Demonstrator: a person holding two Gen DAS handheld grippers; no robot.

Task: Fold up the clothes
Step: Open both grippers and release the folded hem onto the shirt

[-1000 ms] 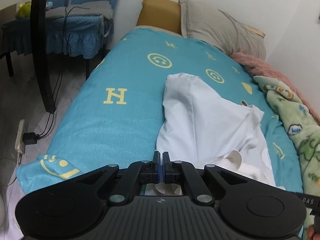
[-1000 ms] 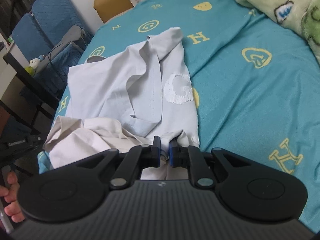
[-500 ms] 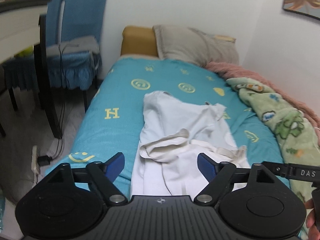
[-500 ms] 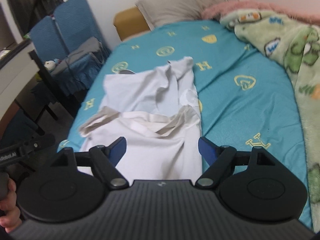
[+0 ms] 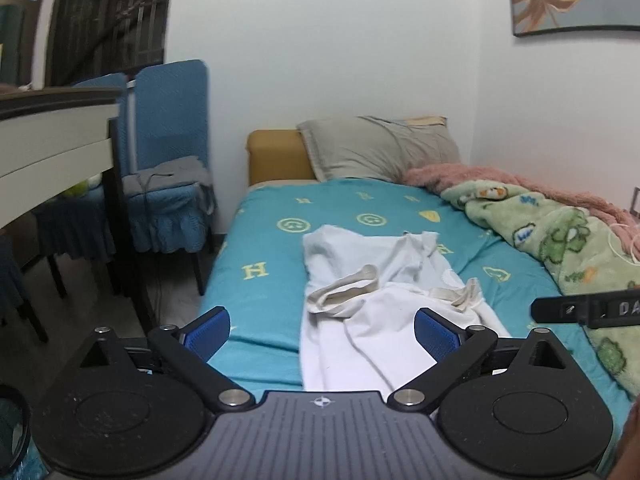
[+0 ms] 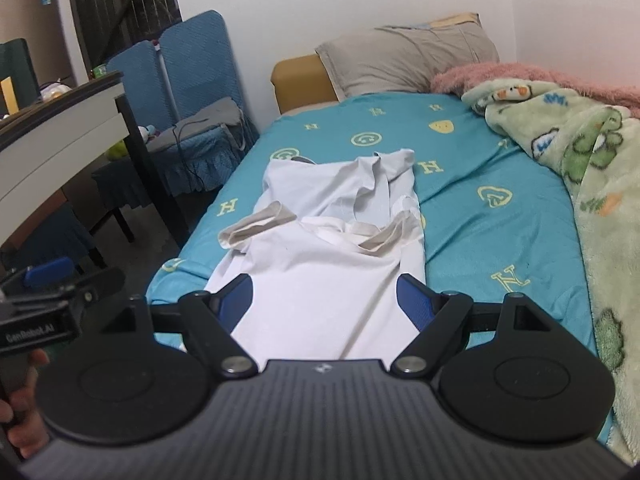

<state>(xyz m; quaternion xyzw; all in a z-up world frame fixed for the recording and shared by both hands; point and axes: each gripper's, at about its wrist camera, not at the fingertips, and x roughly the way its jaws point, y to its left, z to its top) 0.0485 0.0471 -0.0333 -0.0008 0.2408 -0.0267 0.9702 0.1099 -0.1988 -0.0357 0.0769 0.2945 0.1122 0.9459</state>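
A bench (image 5: 60, 148) and two blue chairs (image 5: 168, 136) line the left side, with a strip of bare floor (image 5: 172, 304) between them and the bed (image 5: 260, 300). The left gripper (image 5: 322, 330) hangs above the bed's near edge, its blue fingers (image 5: 210, 330) spread wide and gripping nothing. On the teal sheet (image 6: 480, 240) a white shirt (image 6: 332, 264) lies lengthwise down the middle of the bed, its near end running under both grippers, with beige-trimmed folds bunched across its middle and its far part rumpled. Open sheet shows on both sides of the shirt, narrower toward the bed's left edge. The right gripper (image 6: 324, 302) hovers over the shirt's near end, fingers (image 6: 414, 306) likewise spread apart and empty. A grey pillow (image 6: 408, 60) sits at the head, and a green blanket (image 6: 592, 184) is heaped along the right side against the wall.
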